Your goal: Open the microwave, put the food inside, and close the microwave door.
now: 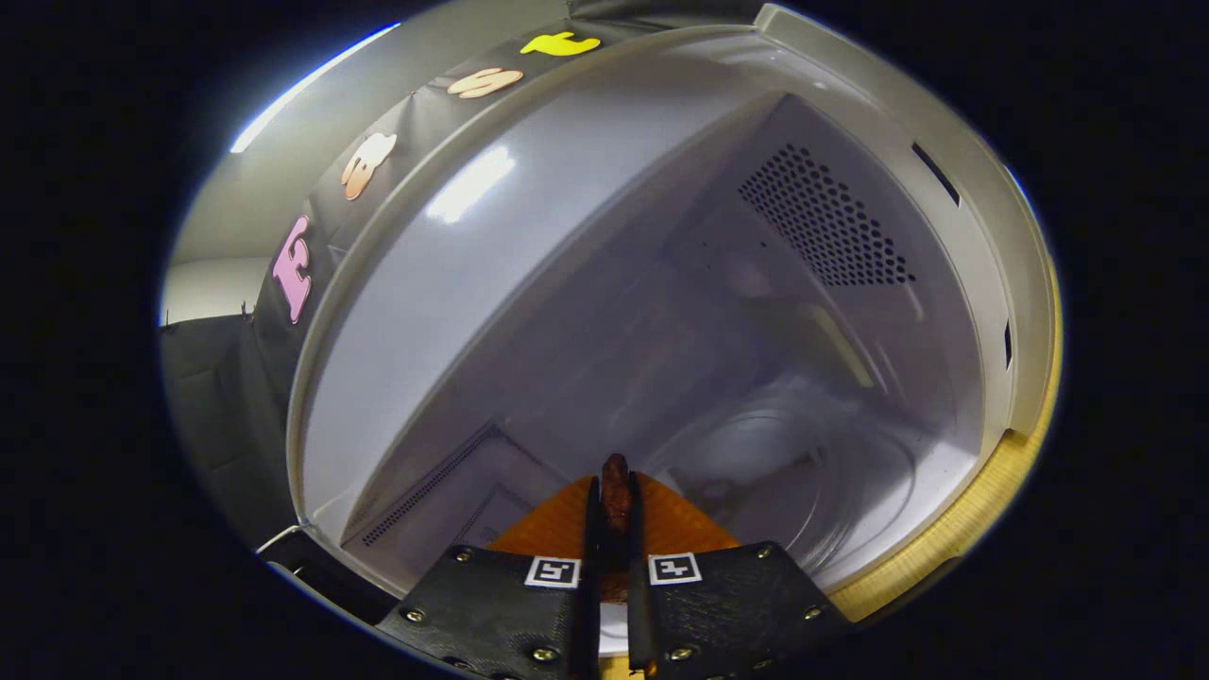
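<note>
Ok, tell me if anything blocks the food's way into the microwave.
Nothing visible does. The tongs are shut on the food on its orange wedge, right at the microwave's open mouth. The cavity beyond, with the glass turntable on its floor, lies open ahead of the fingers.

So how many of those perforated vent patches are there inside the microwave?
2. One perforated vent patch is on the cavity wall beyond the jaws, above the glass turntable. The other vent strip runs along the wall nearer the gripper, which grips the food. More may be hidden.
</note>
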Available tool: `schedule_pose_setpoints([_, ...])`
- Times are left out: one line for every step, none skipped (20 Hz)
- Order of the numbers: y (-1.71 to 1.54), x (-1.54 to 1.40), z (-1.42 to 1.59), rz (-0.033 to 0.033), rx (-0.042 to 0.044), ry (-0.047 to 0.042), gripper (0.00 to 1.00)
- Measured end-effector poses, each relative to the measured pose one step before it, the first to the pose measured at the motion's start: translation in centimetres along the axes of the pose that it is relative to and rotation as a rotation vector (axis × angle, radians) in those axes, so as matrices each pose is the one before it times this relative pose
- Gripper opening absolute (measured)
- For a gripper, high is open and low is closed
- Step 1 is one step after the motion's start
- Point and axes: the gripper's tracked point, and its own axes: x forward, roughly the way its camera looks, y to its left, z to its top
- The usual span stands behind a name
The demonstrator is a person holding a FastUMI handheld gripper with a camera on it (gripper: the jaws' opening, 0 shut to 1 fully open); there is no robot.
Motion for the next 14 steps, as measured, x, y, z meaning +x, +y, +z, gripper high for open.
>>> schedule_pose_setpoints([-0.810, 0.750, 0.124, -0.02565, -0.02515, -0.01818, 0.14])
schedule_pose_setpoints([-1.001, 0.429, -0.090, -0.03352, -0.01850, -0.01017, 0.16])
schedule_pose_setpoints([-0.703, 0.030, 0.102, -0.02195, -0.02321, -0.01248, 0.22])
schedule_pose_setpoints([-0.923, 0.316, -0.093, -0.03649, -0.02930, -0.00604, 0.24])
schedule_pose_setpoints([-0.835, 0.222, -0.095, -0.02681, -0.02506, -0.00152, 0.30])
schedule_pose_setpoints([-0.496, 0.049, -0.166, -0.01583, -0.01794, 0.00426, 0.35])
schedule_pose_setpoints([-0.505, -0.072, -0.237, -0.02612, -0.02399, 0.00458, 0.40])
schedule_pose_setpoints([-0.484, 0.082, 0.541, -0.00496, -0.02891, -0.00730, 0.57])
schedule_pose_setpoints([0.150, -0.328, -0.136, 0.01453, -0.01522, 0.00085, 0.74])
schedule_pose_setpoints([0.346, -0.356, 0.233, 0.01577, -0.01507, -0.00008, 0.80])
schedule_pose_setpoints([0.628, -1.084, -0.007, 0.00711, -0.01342, 0.00069, 0.98])
schedule_pose_setpoints([0.660, -0.850, 0.432, 0.01158, -0.01886, -0.00968, 0.97])
schedule_pose_setpoints([0.630, -0.904, 0.542, 0.01160, -0.02748, -0.00914, 0.97])
schedule_pose_setpoints([0.437, -0.991, 0.423, 0.00400, -0.03579, -0.00937, 0.97])
